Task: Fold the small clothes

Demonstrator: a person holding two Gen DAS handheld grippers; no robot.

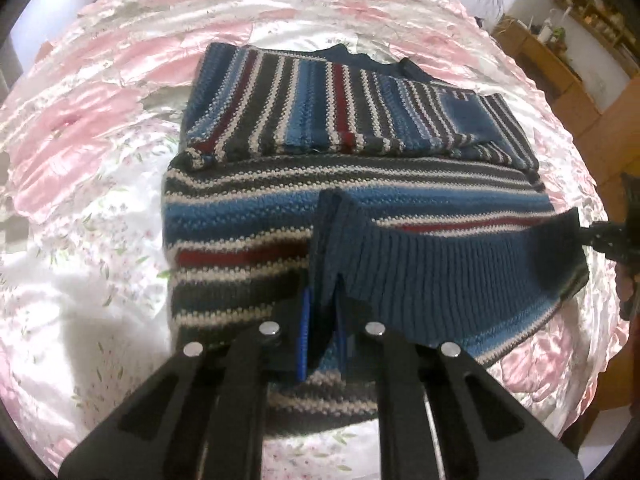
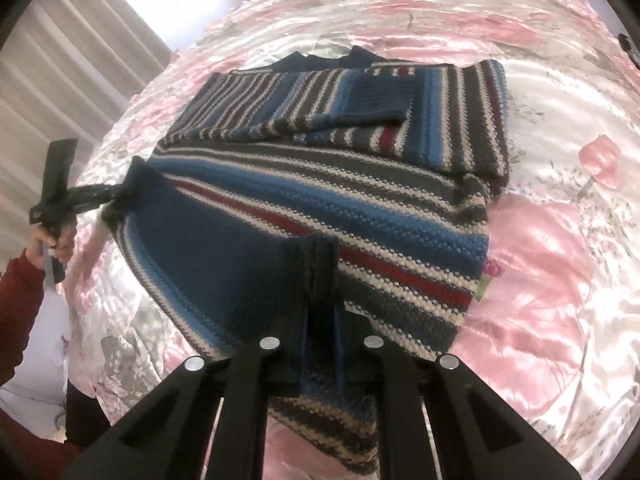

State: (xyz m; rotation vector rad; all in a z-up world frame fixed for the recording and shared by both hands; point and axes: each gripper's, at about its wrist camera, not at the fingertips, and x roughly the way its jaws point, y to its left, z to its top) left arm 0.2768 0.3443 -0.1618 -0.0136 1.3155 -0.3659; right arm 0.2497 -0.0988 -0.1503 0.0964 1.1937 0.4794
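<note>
- Nearest the left wrist camera, the left gripper (image 1: 320, 344) had its fingers (image 1: 303, 336) clenched on one corner of the ribbed blue hem (image 1: 440, 264) of the striped sweater (image 1: 256, 216).
- In the right wrist view, the right gripper (image 2: 320, 344) gripped the opposite hem corner in the same way, the knit bunched between its blue-edged fingers (image 2: 340, 344).
- Between the two grippers the hem was raised off the bed (image 1: 100, 280) and stretched almost taut; its long axis ran from one gripper to the other, across the body of the sweater.
- Beyond the hem, the sweater's body lay flat on the pink floral bedspread (image 2: 540, 260), its stripes running parallel to the lifted edge.
- Farther off, both sleeves (image 1: 304, 100) were already folded across the chest, one ribbed cuff (image 2: 380, 100) on top.
- Farthest lay the dark blue collar (image 1: 360, 60), straight ahead of both grippers.
- The coming fold probably hinged on this: the collar lay directly forward of the held hem, and both hands looked about equally near, so the hem would have to travel evenly away from the person.
</note>
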